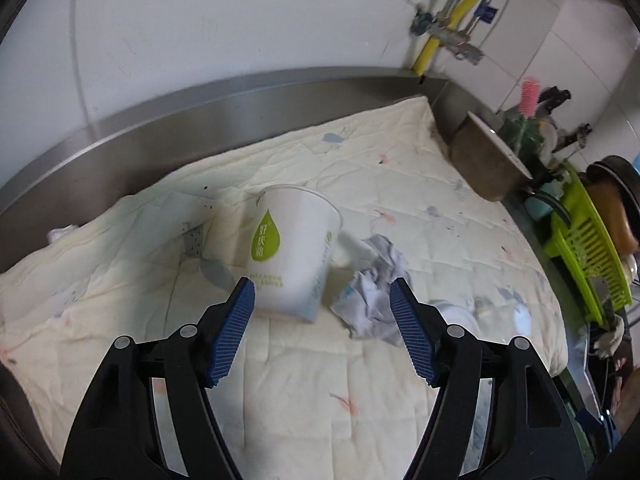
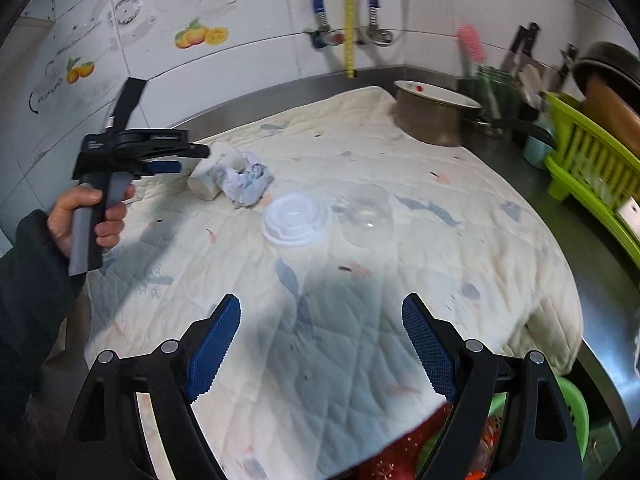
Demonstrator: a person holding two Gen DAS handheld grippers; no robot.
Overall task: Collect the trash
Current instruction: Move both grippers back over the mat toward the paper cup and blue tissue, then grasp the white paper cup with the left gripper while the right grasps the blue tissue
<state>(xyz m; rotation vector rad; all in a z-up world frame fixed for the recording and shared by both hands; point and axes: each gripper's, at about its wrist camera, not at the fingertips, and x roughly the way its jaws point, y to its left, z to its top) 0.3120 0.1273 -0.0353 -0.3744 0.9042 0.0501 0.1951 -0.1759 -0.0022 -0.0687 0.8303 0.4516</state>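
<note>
A white paper cup (image 1: 292,248) with a green drop logo lies on its side on the quilted cloth (image 1: 280,380). Crumpled paper (image 1: 372,300) touches its right side. My left gripper (image 1: 322,292) is open, its blue pads just short of the cup's base and the paper. The right wrist view shows that same cup (image 2: 212,176) and paper (image 2: 244,184) at the far left, with the left gripper (image 2: 188,160) over them in a person's hand (image 2: 92,220). A white plastic lid (image 2: 296,220) and a clear plastic cup (image 2: 366,216) lie mid-cloth. My right gripper (image 2: 321,308) is open and holds nothing.
A brown pot (image 2: 432,120) stands at the cloth's far right corner. A green dish rack (image 2: 592,168) with dishes fills the right side. Steel backsplash (image 1: 200,120) and tiled wall run behind. A green basket (image 2: 572,404) and a red bag (image 2: 420,440) sit below the near edge.
</note>
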